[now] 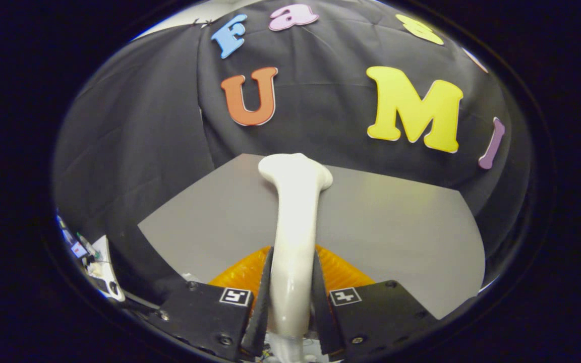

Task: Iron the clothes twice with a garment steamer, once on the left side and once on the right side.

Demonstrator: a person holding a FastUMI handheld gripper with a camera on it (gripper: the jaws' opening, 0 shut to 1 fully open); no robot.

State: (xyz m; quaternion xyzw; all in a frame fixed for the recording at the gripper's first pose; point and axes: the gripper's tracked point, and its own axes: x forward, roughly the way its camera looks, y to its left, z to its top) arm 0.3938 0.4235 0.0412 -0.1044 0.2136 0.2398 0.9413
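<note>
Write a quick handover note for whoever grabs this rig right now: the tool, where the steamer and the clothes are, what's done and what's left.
Tool: shut on the garment steamer, both fingers pressing its handle.
Steamer: held up, its head pointing ahead over the grey table.
Clothes: the orange garment lies on the table just beneath the fingers.
Done: steamer picked up.
Left: the picture does not show whether any pass is done, so assume the left and right passes both remain.

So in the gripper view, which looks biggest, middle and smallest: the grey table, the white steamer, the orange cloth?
1. Grey table.
2. White steamer, though it is close to the camera, held between the gripper fingers.
3. Orange cloth, mostly hidden.
</note>
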